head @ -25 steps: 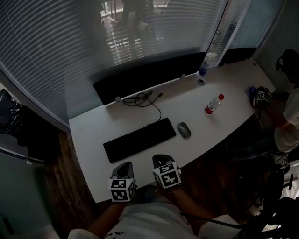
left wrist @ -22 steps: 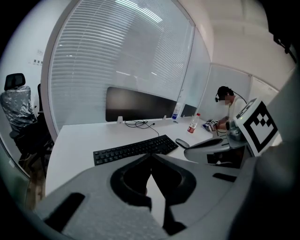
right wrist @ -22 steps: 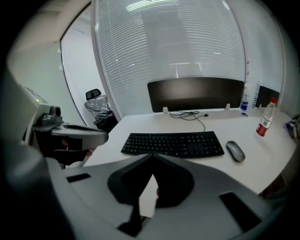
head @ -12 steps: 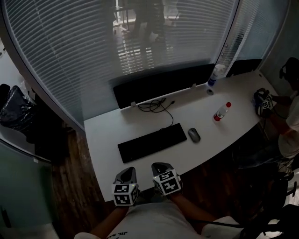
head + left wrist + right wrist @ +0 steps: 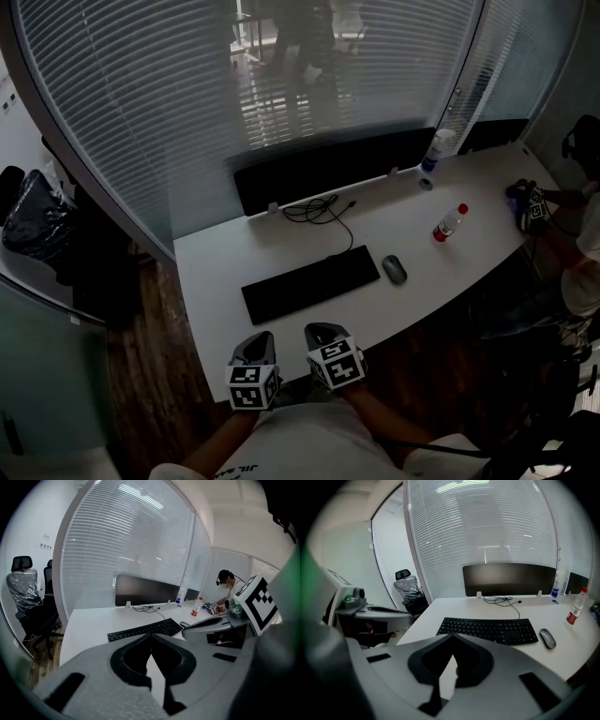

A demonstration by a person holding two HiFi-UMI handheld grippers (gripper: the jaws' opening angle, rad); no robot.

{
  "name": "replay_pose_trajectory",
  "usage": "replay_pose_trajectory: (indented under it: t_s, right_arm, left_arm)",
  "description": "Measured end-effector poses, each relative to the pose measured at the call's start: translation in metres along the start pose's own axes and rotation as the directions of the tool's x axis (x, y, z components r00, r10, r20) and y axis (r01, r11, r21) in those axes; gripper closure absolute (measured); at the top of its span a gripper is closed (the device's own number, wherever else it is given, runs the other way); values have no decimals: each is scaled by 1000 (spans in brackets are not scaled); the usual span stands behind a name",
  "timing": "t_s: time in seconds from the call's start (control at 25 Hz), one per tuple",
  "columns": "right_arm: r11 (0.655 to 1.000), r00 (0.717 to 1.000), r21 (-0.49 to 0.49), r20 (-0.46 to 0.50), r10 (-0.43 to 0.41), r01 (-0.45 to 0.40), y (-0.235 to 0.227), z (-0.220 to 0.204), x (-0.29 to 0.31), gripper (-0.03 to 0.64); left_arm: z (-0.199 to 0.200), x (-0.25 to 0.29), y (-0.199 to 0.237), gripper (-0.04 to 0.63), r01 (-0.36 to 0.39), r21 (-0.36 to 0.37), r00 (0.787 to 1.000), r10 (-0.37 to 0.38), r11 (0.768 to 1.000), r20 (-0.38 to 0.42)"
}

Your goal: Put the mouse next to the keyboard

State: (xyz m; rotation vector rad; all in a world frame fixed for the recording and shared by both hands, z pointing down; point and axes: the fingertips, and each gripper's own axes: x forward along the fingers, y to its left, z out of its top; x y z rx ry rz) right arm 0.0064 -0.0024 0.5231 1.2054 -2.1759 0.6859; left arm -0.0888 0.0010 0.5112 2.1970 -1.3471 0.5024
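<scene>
The left gripper (image 5: 255, 347) hovers off the desk (image 5: 216, 272), on the near side of the keyboard (image 5: 311, 284) and towards its left end. Its jaws are together with nothing between them. It has no part in this step and is best kept back there, clear of the keys.

The right gripper (image 5: 320, 334) hangs just beside it, near the keyboard's middle but well short of it. Its jaws are also pressed together and empty.

The mouse (image 5: 395, 269) lies just off the keyboard's right end, apart from it by a narrow strip of desk and roughly in line with its rows. By the look of it, the placement already satisfies the task, so the best course is probably restraint.

If the mouse does need tidying, the right gripper should open before it comes down. It should approach from the near side and take the mouse across its flanks. A short slide towards the keyboard's right end, without bumping it, would be enough.

The bottle (image 5: 448, 223), farther right of the keyboard, stands well apart and needs no attention.
</scene>
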Motion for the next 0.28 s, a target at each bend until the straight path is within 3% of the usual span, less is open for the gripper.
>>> replay_pose_trajectory:
  t_s: [0.28]
  right_arm:
    - [1000, 1000, 3, -4, 1, -1, 2, -3, 0, 615]
  left_arm:
    - [-3, -2, 1, 591, 0, -2, 1000, 0, 1000, -5]
